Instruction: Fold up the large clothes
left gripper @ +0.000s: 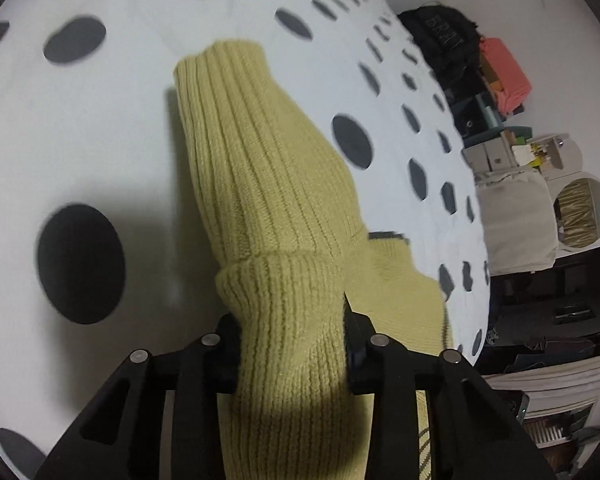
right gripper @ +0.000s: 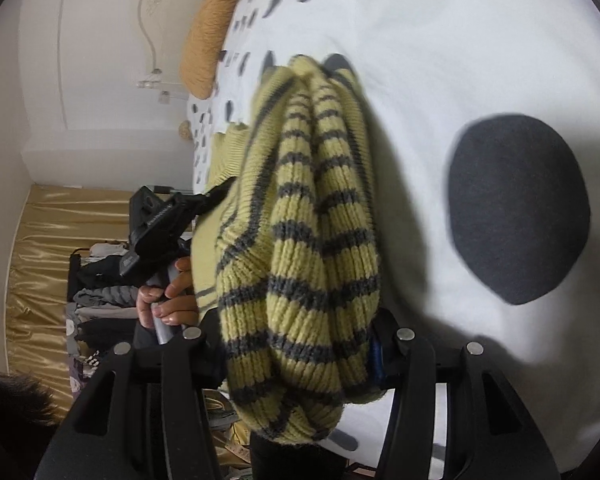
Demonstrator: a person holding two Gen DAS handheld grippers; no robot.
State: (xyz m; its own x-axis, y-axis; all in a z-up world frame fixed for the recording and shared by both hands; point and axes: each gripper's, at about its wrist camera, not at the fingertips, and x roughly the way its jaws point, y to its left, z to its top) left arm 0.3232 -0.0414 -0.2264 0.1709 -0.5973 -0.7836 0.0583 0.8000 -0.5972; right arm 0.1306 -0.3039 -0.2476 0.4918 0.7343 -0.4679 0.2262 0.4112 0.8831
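Observation:
A yellow knit sweater is held up over a white bed cover with dark dots (left gripper: 100, 128). In the left wrist view my left gripper (left gripper: 292, 344) is shut on the plain yellow ribbed part of the sweater (left gripper: 260, 184), which hangs forward over the bed. In the right wrist view my right gripper (right gripper: 300, 356) is shut on a bunched part of the sweater with grey stripes (right gripper: 308, 240). The left gripper and the hand holding it (right gripper: 168, 300) show at the left of the right wrist view, beside the sweater. The fingertips of both grippers are hidden by the knit.
The bed cover (right gripper: 480, 80) fills most of both views. An orange-brown pillow (right gripper: 212, 28) lies at the bed's far end. Beside the bed are a black garment (left gripper: 444, 40), a pink box (left gripper: 508, 76), a white cabinet (left gripper: 560, 184), gold curtains (right gripper: 52, 240) and piled clothes (right gripper: 100, 292).

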